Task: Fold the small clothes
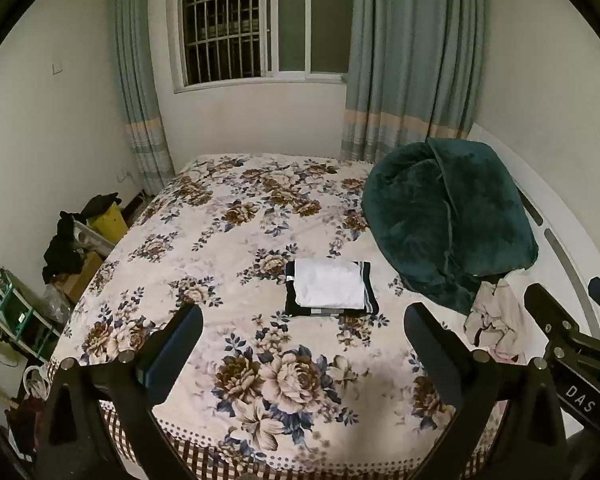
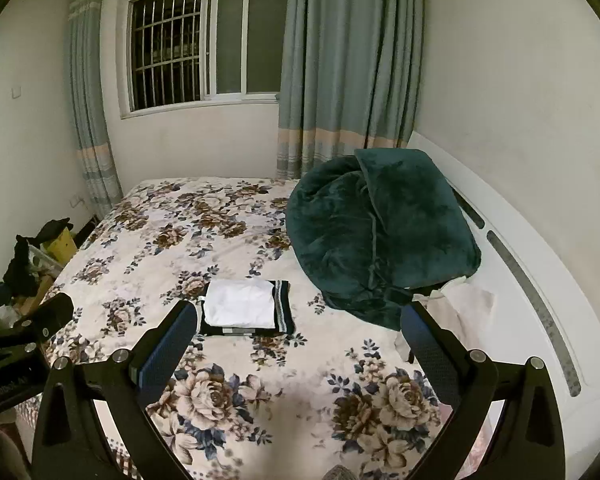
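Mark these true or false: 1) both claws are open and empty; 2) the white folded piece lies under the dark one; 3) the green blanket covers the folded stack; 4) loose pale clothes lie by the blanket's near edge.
1) True. The left claw and right claw are spread wide, holding nothing.
2) False. The white folded piece lies on top of the dark folded piece.
3) False. The green blanket is heaped apart, to the stack's right.
4) True. Crumpled pale clothes lie at its near edge.
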Demonstrator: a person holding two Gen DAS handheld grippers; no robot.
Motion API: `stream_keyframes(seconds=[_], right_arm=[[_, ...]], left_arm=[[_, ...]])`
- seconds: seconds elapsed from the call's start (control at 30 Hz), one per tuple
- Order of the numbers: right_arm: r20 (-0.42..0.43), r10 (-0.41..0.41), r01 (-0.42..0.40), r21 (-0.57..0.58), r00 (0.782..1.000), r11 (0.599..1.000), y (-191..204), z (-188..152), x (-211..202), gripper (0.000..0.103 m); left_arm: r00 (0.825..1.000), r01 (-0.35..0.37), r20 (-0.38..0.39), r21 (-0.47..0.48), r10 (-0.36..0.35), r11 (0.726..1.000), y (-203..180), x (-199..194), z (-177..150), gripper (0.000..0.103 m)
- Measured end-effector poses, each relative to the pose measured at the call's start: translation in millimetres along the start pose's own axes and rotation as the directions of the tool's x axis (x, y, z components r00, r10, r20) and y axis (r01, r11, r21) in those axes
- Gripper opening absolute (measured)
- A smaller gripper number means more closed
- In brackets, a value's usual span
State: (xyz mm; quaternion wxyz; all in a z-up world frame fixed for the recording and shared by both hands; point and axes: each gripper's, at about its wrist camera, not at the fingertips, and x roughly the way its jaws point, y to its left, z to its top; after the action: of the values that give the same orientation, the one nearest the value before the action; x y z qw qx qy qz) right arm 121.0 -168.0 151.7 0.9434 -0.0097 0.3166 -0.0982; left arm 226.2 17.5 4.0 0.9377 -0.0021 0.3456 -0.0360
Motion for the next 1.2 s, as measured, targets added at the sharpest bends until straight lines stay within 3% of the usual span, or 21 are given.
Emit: stream_keyframes(seconds=[1.2], right_arm=[[0.01, 0.018, -0.018, 0.0, 1.0, 1.0, 6.0, 0.6, 1.8, 0.103]], left_arm=[[0.999, -0.035, 0.015, -0.02, 0.035, 0.999, 13.6, -1.9, 3.1, 0.103]])
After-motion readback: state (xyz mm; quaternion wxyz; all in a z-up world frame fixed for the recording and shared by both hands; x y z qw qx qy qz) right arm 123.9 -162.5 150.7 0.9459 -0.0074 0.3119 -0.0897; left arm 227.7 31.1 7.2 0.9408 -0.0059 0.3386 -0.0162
